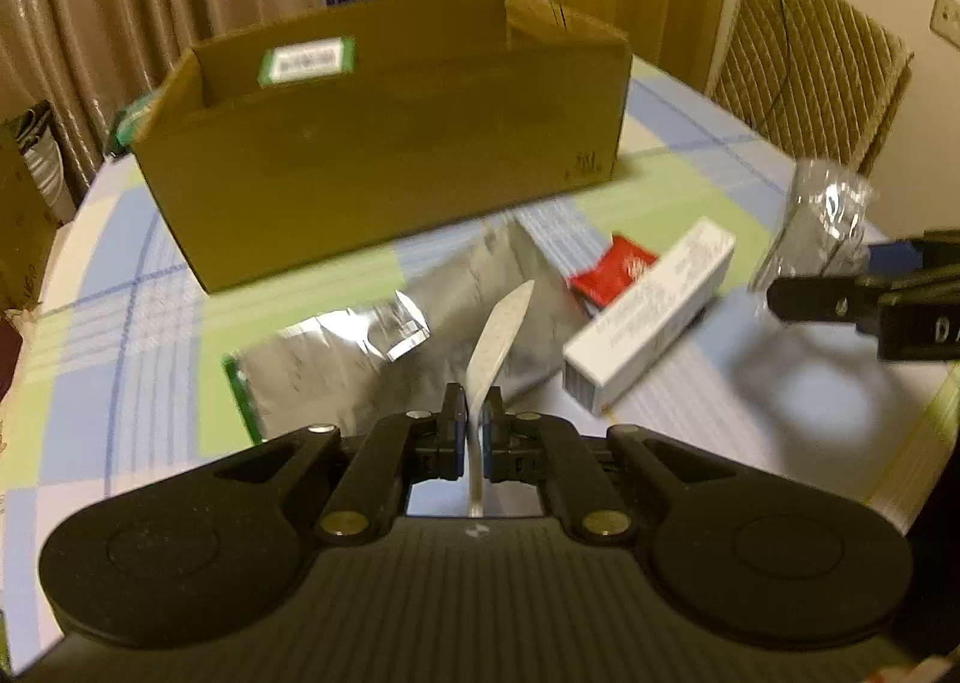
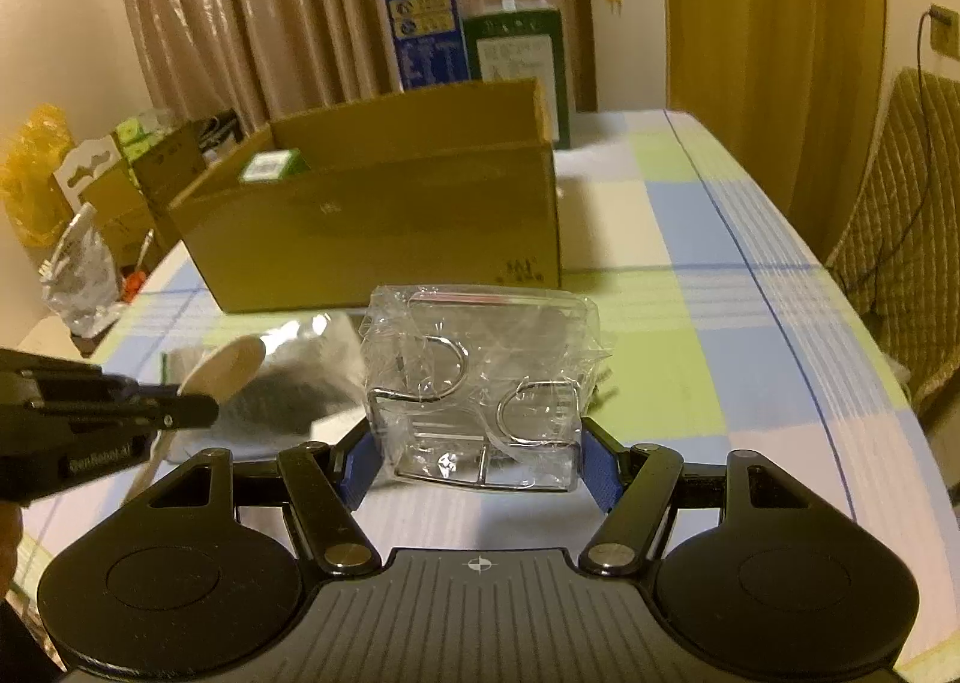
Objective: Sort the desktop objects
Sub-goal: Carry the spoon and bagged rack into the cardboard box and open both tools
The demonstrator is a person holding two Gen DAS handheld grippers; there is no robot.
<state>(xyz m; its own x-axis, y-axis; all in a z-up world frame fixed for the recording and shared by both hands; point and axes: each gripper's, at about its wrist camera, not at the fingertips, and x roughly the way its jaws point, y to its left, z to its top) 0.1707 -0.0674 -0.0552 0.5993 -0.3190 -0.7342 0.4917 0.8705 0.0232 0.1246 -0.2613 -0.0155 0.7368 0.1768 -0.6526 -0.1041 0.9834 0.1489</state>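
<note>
Flat pale wooden spoon [image 1: 501,332] stands edge-on between my left gripper [image 1: 474,419] fingers, which pinch its thin handle tightly; the rounded end points forward and up. Clear plastic bag with bent metal hooks inside [image 2: 480,383] sits between the blue pads [image 2: 600,467] of my right gripper [image 2: 474,464], which hold it at both sides, lifted above the checked blue, green and white tablecloth [image 1: 120,287]. Just ahead of my left fingers lies a crumpled silver foil pouch [image 1: 384,347], and to its right a long white carton [image 1: 651,317] that partly covers a small red packet [image 1: 612,269]. Further ahead stands the open brown cardboard box [image 1: 384,155], with a small green-edged white box [image 1: 307,60] inside it.
</note>
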